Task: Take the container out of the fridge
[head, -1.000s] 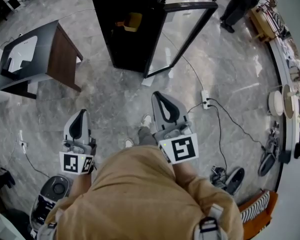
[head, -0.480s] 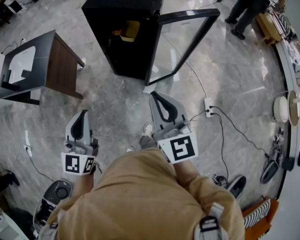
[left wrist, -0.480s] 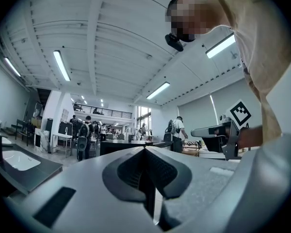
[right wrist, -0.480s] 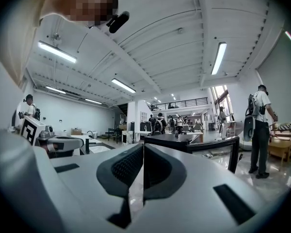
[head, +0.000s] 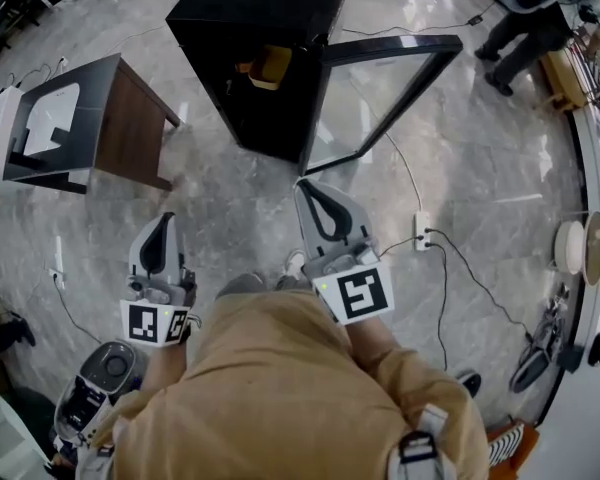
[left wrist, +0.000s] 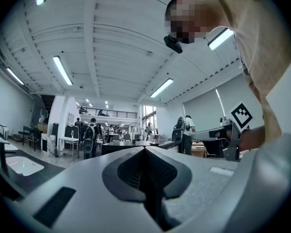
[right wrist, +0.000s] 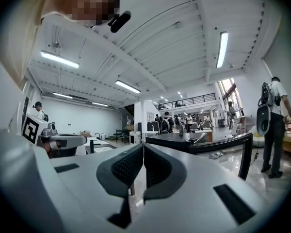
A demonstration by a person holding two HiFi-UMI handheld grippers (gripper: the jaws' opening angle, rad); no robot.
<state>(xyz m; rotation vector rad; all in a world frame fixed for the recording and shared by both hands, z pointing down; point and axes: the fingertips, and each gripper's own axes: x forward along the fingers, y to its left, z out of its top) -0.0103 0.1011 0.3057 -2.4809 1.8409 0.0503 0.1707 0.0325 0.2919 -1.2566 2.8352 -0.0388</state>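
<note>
Head view: yellow container point(head: 271, 66) sits inside black fridge point(head: 242, 28), glass door point(head: 380, 98) swung wide, well ahead of both grippers.
Left gripper view: left gripper point(left wrist: 145, 152) jaws pressed together, nothing btw them.
Right gripper view: right gripper point(right wrist: 141, 149) same, jaws closed tight, empty.

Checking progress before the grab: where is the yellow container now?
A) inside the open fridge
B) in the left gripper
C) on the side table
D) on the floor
A: the head view shows the yellow container inside the black fridge, whose glass door stands open.
</note>
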